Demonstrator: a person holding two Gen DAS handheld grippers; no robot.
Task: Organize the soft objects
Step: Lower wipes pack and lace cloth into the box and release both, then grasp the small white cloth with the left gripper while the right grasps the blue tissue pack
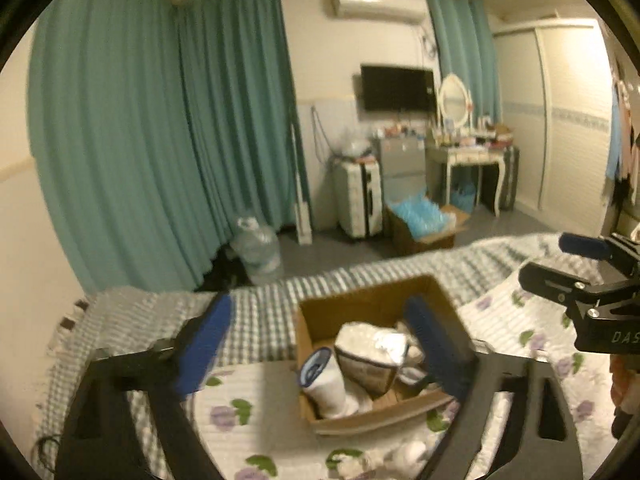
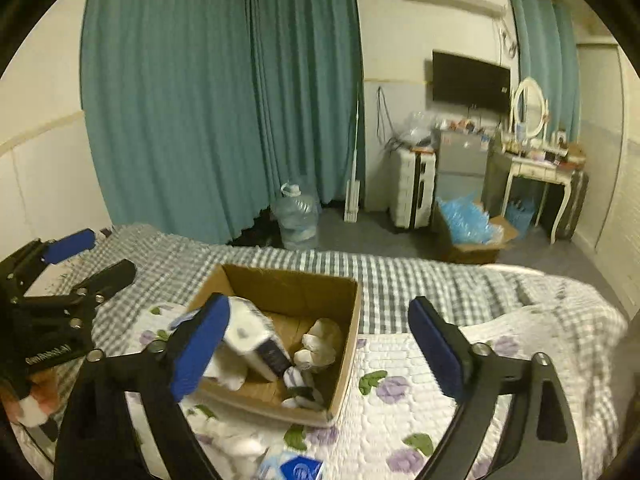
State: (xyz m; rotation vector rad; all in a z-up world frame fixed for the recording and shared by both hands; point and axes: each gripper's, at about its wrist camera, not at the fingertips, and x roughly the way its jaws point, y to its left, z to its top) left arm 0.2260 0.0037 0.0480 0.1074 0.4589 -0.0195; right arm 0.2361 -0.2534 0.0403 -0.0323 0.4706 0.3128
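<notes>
Most of the soft stuff looks already packed in the cardboard box (image 2: 344, 344) on the bed (image 2: 420, 276), like the white packs (image 1: 372, 354) and rolled socks, though a few white bits (image 2: 240, 446) sit loose on the quilt in front of it. Left gripper (image 1: 320, 344) and right gripper (image 2: 316, 348) both hover above the box, fingers spread wide, holding nothing.

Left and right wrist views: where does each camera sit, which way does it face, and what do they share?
Left wrist: on the left gripper, above the bed, facing the box and far wall; its own open blue fingers show, with the right gripper at the right edge.
Right wrist: on the right gripper, same heading; its open fingers show, left gripper at the left edge.
Shared: box, bed, curtains, TV.
</notes>
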